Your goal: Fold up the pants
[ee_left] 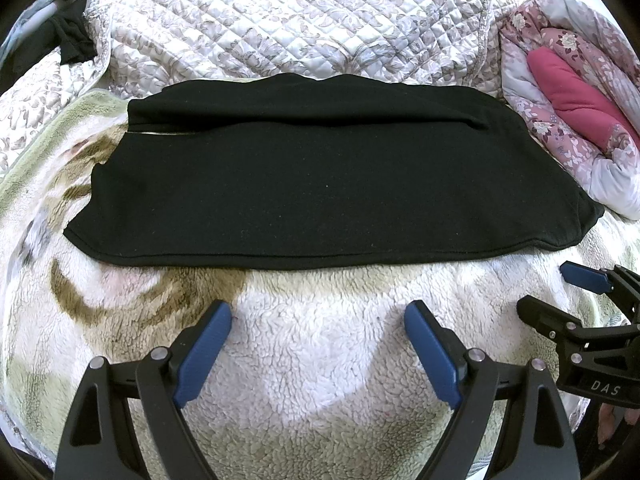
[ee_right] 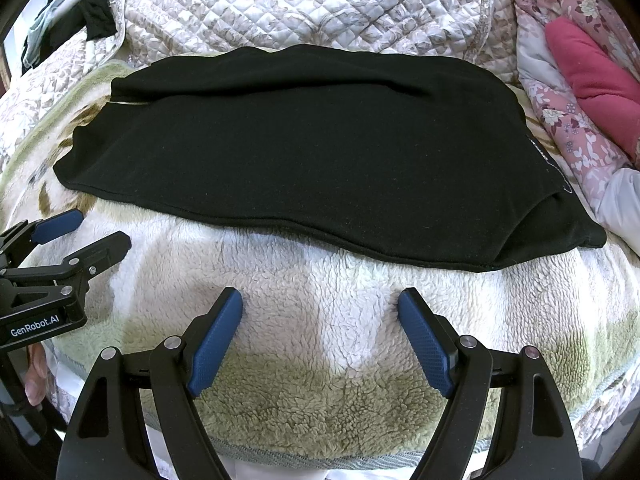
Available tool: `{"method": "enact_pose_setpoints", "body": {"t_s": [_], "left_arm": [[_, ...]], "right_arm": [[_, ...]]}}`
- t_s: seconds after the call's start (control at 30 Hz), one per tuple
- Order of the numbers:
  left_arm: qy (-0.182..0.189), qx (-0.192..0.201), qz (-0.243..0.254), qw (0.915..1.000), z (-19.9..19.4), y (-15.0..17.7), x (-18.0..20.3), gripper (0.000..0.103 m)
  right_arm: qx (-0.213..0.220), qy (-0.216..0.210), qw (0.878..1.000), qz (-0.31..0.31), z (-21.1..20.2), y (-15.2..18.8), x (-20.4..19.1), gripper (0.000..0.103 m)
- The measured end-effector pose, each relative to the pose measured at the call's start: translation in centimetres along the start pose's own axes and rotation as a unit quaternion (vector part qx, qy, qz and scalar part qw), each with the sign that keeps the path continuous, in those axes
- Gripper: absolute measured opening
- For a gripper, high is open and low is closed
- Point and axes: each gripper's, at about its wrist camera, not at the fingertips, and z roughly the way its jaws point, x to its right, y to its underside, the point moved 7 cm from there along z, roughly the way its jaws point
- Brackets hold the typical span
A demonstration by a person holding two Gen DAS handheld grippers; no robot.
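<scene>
Black pants (ee_left: 312, 176) (ee_right: 312, 152) lie flat and folded lengthwise across a fluffy blanket, with the seam edge nearest me. My left gripper (ee_left: 318, 312) hovers open over the blanket just short of that near edge, nothing between its blue pads. My right gripper (ee_right: 320, 300) is also open and empty, likewise just short of the pants' near edge. Each gripper shows in the other's view: the right gripper (ee_left: 556, 292) at the right side, the left gripper (ee_right: 96, 228) at the left side, both off the fabric.
A fleece blanket (ee_left: 320, 380) (ee_right: 320, 400) in white, green and brown covers the bed. A quilted floral bedspread (ee_left: 280, 20) lies behind the pants. A pink floral duvet with a magenta pillow (ee_left: 576, 96) is bunched at the right. Dark clothes (ee_left: 68, 36) hang at far left.
</scene>
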Motion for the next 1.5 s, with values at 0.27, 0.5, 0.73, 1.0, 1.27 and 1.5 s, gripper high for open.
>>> {"method": "enact_pose_setpoints", "body": {"t_s": [0.27, 0.5, 0.73, 1.0, 1.27, 1.5], "left_arm": [[-0.001, -0.001, 0.001, 1.0, -0.1, 0.0, 0.0, 0.09], [-0.002, -0.004, 0.0, 1.0, 0.1, 0.0, -0.7, 0.09], [-0.004, -0.009, -0.001, 1.0, 0.3, -0.2, -0.9, 0.09], [-0.004, -0.01, -0.001, 0.9999, 0.3, -0.2, -1.0, 0.09], [-0.01, -0.01, 0.006, 0.9999, 0.6, -0.1, -0.9, 0.091], [-0.011, -0.01, 0.007, 0.9999, 0.6, -0.1, -0.9, 0.091]], "right_arm": [[-0.001, 0.0, 1.0, 0.0, 0.0, -0.1, 0.0, 0.08], [-0.006, 0.0, 1.0, 0.0, 0.2, 0.2, 0.0, 0.08], [-0.01, 0.0, 1.0, -0.001, 0.3, 0.1, 0.0, 0.08], [-0.016, -0.001, 1.0, -0.003, 0.3, 0.1, 0.0, 0.08], [-0.018, -0.001, 1.0, -0.002, 0.4, 0.1, -0.1, 0.08], [-0.017, -0.001, 1.0, -0.005, 0.4, 0.1, -0.1, 0.08]]}}
